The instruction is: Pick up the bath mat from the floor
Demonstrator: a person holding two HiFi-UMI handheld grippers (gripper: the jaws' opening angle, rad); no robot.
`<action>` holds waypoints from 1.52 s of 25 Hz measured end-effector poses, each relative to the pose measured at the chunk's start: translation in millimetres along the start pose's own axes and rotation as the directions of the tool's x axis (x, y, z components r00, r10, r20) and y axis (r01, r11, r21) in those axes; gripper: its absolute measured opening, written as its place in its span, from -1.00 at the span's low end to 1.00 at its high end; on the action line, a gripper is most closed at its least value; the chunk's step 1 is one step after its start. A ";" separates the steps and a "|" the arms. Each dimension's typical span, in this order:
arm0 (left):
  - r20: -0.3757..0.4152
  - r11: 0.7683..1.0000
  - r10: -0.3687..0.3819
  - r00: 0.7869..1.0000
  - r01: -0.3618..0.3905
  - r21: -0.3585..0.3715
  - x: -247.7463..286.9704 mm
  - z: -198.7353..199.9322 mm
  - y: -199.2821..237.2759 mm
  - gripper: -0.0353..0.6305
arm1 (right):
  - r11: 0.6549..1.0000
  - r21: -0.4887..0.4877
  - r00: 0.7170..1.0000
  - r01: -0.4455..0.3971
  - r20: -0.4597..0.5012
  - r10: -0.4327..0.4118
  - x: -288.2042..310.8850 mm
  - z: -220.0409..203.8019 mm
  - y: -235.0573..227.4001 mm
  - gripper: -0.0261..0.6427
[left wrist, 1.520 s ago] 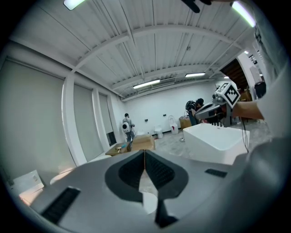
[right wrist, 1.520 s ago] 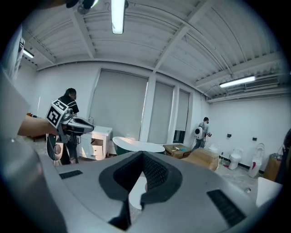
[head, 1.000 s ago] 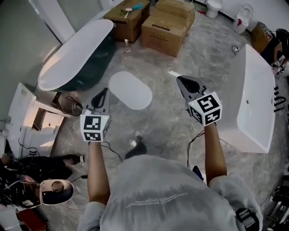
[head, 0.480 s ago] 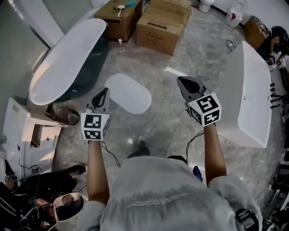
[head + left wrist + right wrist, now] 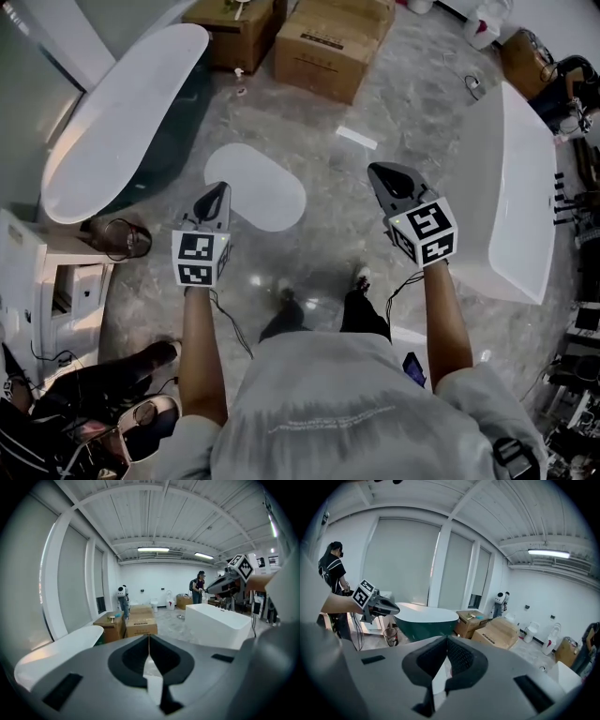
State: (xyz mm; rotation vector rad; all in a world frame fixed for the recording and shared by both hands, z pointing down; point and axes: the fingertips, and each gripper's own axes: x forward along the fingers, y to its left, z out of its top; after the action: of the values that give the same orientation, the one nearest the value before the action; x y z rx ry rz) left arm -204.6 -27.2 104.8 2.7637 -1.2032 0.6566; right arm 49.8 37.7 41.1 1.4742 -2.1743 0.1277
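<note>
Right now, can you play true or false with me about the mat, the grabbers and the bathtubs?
1. The bath mat lies flat on the floor. True.
2. The left gripper is holding the bath mat. False: its jaws are shut with nothing between them.
3. Two cardboard boxes stand beyond the mat. True.
4. The white rectangular bathtub is on the person's left. False: it is on the right; the oval bathtub is on the left.
5. The right gripper has its jaws wide open. False: they are together and empty.
</note>
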 end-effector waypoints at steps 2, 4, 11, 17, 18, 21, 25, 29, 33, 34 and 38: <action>-0.010 1.000 0.007 1.000 -0.007 -0.016 8.4 -4.7 -1.7 -0.84 | 1.000 -0.011 1.000 -0.028 -0.003 0.028 8.0 -1.8 -1.3 -0.88; -0.023 1.000 0.016 1.000 -0.016 -0.027 14.3 -10.5 -4.3 -0.84 | 0.999 -0.016 0.999 -0.052 -0.005 0.052 15.5 -6.1 -5.3 -0.88; -0.118 0.987 0.096 0.988 -0.110 -0.117 45.4 -33.8 -8.2 -0.84 | 0.987 -0.032 0.988 -0.157 -0.002 0.157 58.8 -19.3 -50.0 -0.88; -0.166 0.967 0.166 0.972 -0.194 -0.167 98.6 -37.1 -15.0 -0.84 | 0.963 0.021 0.963 -0.269 -0.001 0.269 119.2 -46.7 -92.2 -0.88; -0.175 0.961 0.175 0.969 -0.207 -0.181 106.7 -37.9 -16.3 -0.84 | 0.956 0.029 0.957 -0.291 -0.006 0.291 129.9 -50.8 -95.9 -0.88; -0.216 0.950 0.193 0.957 -0.238 -0.205 130.1 -48.3 -17.5 -0.84 | 0.935 0.047 0.935 -0.351 -0.030 0.353 163.7 -66.8 -100.3 -0.88; -0.251 0.937 0.225 0.941 -0.280 -0.210 154.4 -72.7 -9.5 -0.84 | 0.914 0.057 0.913 -0.402 -0.056 0.405 204.9 -90.1 -97.4 -0.88; -0.277 0.925 0.226 0.934 -0.294 -0.239 178.3 -113.2 5.6 -0.84 | 0.910 0.046 0.905 -0.412 -0.098 0.415 244.6 -117.5 -81.8 -0.88; -0.318 0.921 0.187 0.930 -0.278 -0.272 201.4 -163.3 11.5 -0.83 | 0.906 0.077 0.897 -0.416 -0.132 0.423 279.5 -148.7 -59.8 -0.88; -0.325 0.921 0.175 0.929 -0.271 -0.279 206.9 -175.2 10.8 -0.83 | 0.905 0.086 0.895 -0.416 -0.139 0.425 286.0 -157.4 -54.7 -0.88; -0.345 0.926 0.115 0.931 -0.227 -0.302 229.6 -229.4 1.7 -0.53 | 0.912 0.092 0.897 -0.400 -0.164 0.410 310.8 -196.2 -38.0 -0.88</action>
State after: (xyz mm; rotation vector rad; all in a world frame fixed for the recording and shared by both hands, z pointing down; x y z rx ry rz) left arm -149.2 -136.3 405.4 2.1864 -1.3462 0.7930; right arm 64.9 -171.5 345.3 0.9702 -2.3099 0.4518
